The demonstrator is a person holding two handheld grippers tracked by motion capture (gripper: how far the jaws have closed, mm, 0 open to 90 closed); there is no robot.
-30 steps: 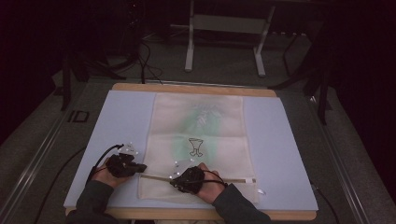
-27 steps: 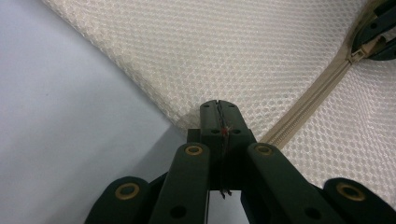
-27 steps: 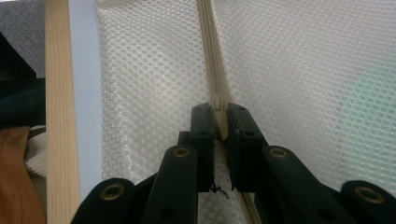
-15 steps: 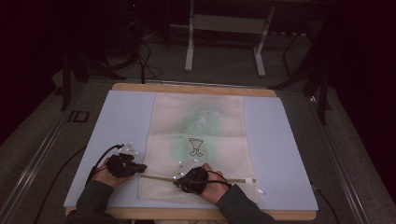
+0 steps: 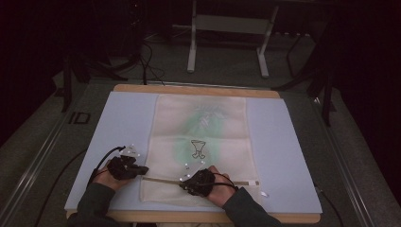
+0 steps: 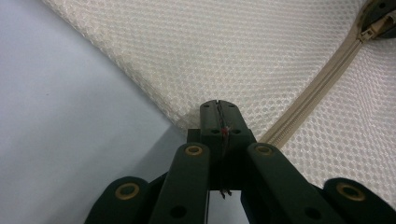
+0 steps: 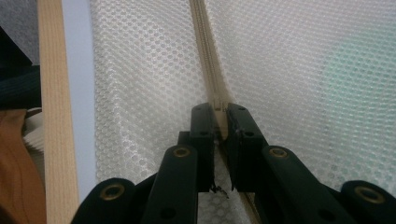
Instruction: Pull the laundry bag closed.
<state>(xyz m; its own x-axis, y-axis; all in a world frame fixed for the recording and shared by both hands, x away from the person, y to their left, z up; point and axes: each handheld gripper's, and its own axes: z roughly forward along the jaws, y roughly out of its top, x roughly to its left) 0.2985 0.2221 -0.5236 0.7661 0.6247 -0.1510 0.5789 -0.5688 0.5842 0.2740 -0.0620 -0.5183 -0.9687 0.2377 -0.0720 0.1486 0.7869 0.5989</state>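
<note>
Where it lies flat on the table [image 5: 288, 142]: mesh bag [image 5: 201, 142], soft, light; left hand-held gripper [image 5: 140, 170] clenched on its corner, right hand-held gripper [image 5: 185, 185] grasping the zipper [image 7: 212, 84].

Probably a lab – dark room, metal stand [image 5: 227, 35], cables [image 5: 146, 61]

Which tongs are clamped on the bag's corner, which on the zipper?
The left tongs pinch the mesh bag at its corner, beside the zipper's end. The right tongs are shut on the zipper, partway along it.

table [image 5: 198, 88]: wooden | blue mat [image 5: 118, 123] on top | mesh bag [image 5: 222, 127] on mat
</note>
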